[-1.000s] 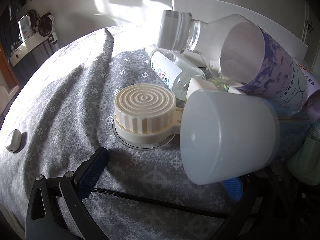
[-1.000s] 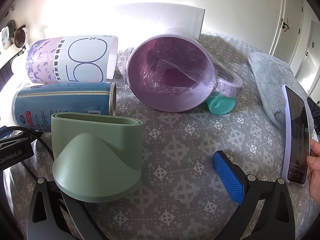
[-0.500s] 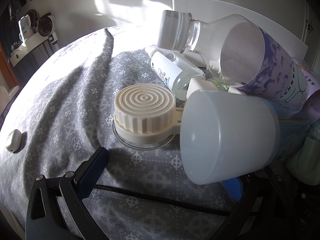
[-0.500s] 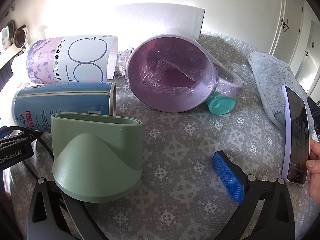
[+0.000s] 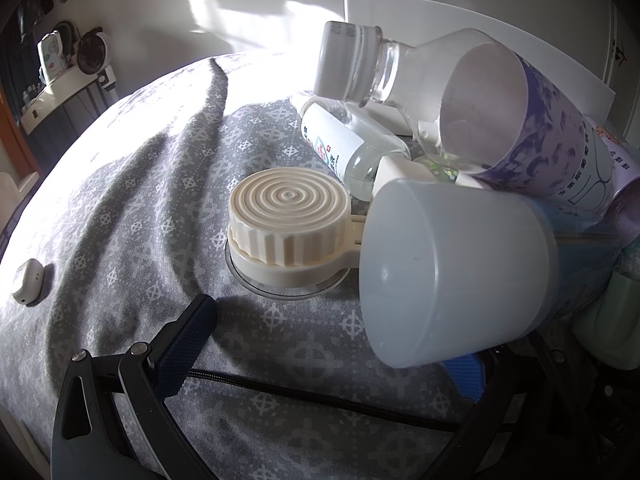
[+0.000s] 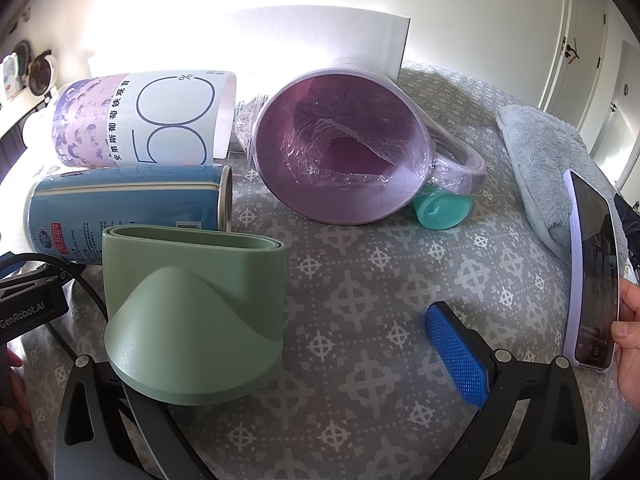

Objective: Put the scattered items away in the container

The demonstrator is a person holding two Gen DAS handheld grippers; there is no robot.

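In the left wrist view my left gripper (image 5: 328, 340) is open above the grey patterned bedspread (image 5: 120, 184), its right pad partly behind a blue can's translucent cap (image 5: 452, 272). A cream ribbed lid (image 5: 288, 224), a small labelled bottle (image 5: 340, 144), a clear bottle (image 5: 360, 64) and a purple paper cup (image 5: 528, 124) lie beyond. In the right wrist view my right gripper (image 6: 320, 344) is open; a green nozzle-shaped piece (image 6: 192, 312) covers its left finger. The blue can (image 6: 128, 208), the paper cup (image 6: 140, 120), a purple pitcher (image 6: 344, 152) and a teal cap (image 6: 440, 208) lie ahead.
A white box (image 6: 320, 36) stands at the back against the wall. A blue-grey towel (image 6: 552, 160) lies at the right. A hand holds a phone (image 6: 592, 264) at the right edge. A white earbud case (image 5: 28, 286) lies at the left. A black cable (image 5: 320, 392) crosses the bed.
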